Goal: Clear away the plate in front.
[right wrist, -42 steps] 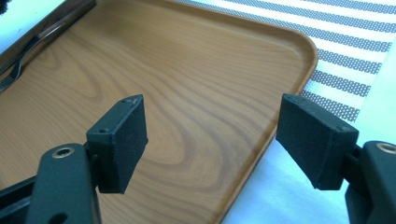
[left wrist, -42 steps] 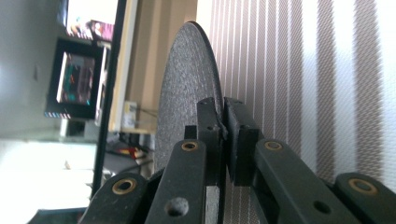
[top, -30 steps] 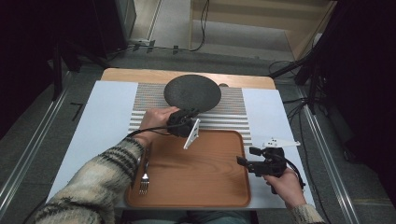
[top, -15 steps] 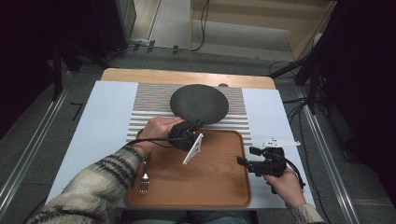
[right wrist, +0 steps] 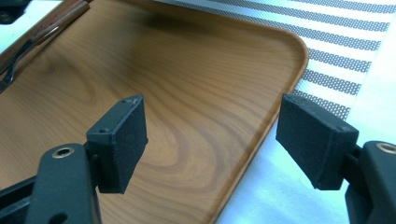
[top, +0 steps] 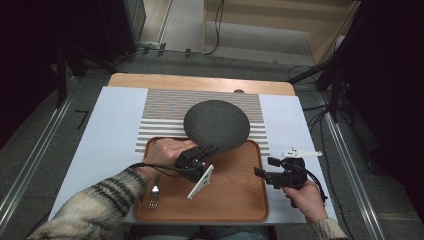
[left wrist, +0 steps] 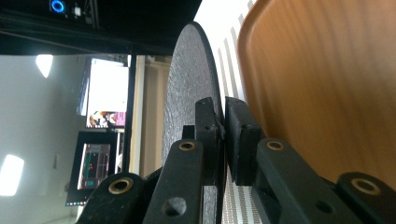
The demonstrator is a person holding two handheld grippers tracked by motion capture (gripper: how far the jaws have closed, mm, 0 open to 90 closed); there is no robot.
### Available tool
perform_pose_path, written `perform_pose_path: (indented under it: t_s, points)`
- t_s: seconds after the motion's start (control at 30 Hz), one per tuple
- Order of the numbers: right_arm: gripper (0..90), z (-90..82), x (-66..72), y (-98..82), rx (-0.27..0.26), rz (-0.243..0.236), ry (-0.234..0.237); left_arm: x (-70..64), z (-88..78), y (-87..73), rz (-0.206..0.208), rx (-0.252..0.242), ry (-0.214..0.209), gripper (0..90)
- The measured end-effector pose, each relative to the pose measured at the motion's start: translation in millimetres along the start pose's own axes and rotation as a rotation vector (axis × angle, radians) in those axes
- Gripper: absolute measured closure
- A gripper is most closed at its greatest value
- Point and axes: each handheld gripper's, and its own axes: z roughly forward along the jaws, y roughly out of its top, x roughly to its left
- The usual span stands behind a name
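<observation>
Spreading under everything is the pale blue table cover [top: 105, 135], with a striped mesh placemat [top: 165, 107] toward the far side and a wooden tray [top: 235, 192] nearest the person. Next in size comes the dark round plate [top: 216, 124], the thing being handled: it now hangs partly over the tray's far edge and partly over the placemat, whereas a second ago it sat farther back and to the left, wholly above the stripes. That shift toward the tray suggests the plate is being carried onto it, and the job looks close to done, with only the last stretch and the set-down left. The left gripper [top: 200, 152] has its jaws clamped on the plate's near rim; in the left gripper view the two black pads [left wrist: 208, 126] pinch the thin edge of the plate [left wrist: 187, 93] with the tray [left wrist: 327, 93] beside it. The right gripper [top: 263, 172] waits at the tray's right edge, its place unchanged over that second, jaws spread wide with nothing between them; its own view shows bare tray wood [right wrist: 187, 93] between the pads. Smallest, a fork [top: 154, 196] lies at the tray's left near corner, well clear of where the plate seems headed.
</observation>
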Motion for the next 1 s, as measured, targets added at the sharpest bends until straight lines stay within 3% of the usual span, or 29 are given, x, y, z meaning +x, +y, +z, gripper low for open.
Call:
perform_pose_path:
  t_s: [0.53, 0.8, 1.0]
  points:
    - [22.8, -2.3, -7.2, 0.0, -0.008, 0.031, -0.015, -14.9, -37.0, 14.1, -0.005, -0.029, -0.025, 83.9]
    - [22.8, -4.5, -9.3, 0.6, -0.021, 0.041, -0.024, -24.5, -51.1, 22.0, 0.020, -0.048, -0.049, 83.8]
    - [22.8, -2.1, -9.0, 2.7, -0.020, 0.036, -0.015, -30.9, -63.1, 27.6, 0.028, -0.066, -0.039, 84.3]
